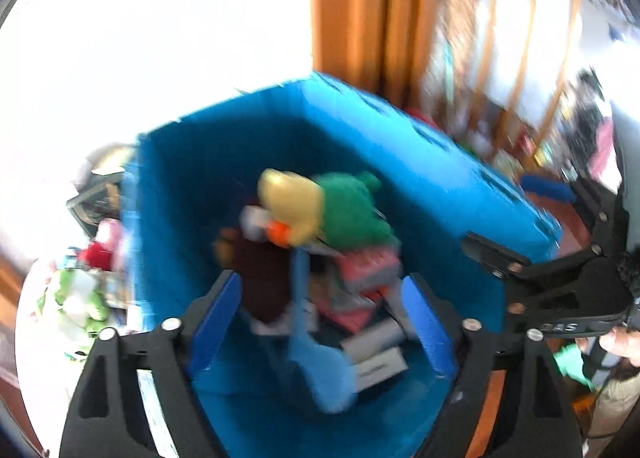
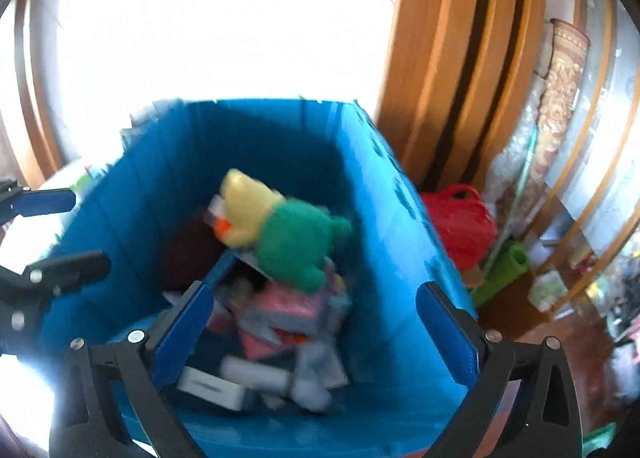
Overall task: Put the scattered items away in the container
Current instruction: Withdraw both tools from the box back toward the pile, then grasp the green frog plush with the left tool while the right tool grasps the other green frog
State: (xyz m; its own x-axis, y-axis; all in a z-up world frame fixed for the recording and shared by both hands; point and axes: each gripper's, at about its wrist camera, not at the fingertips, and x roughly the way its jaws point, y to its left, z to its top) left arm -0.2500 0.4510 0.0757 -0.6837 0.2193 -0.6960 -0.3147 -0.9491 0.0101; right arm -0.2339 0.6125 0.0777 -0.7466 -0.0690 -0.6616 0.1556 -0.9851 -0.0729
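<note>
A deep blue bin (image 1: 420,162) fills the middle of both wrist views, its near wall (image 2: 400,258) below the fingers. On the pile inside lies a yellow and green plush toy (image 1: 320,210), also in the right wrist view (image 2: 280,234), over pink and grey packets (image 2: 288,314) and white boxes (image 2: 216,386). My left gripper (image 1: 322,290) hangs open above the bin. A blurred light-blue item (image 1: 320,358) shows between its blue pads, touching neither. My right gripper (image 2: 316,294) stands open over the same pile, nothing between its pads.
A wooden door frame (image 2: 452,58) rises behind the bin. A red bag (image 2: 460,226) and a green roll (image 2: 504,270) lie to its right. Mixed red and green clutter (image 1: 80,290) sits left of the bin. A person's hand (image 1: 624,342) holds the right gripper.
</note>
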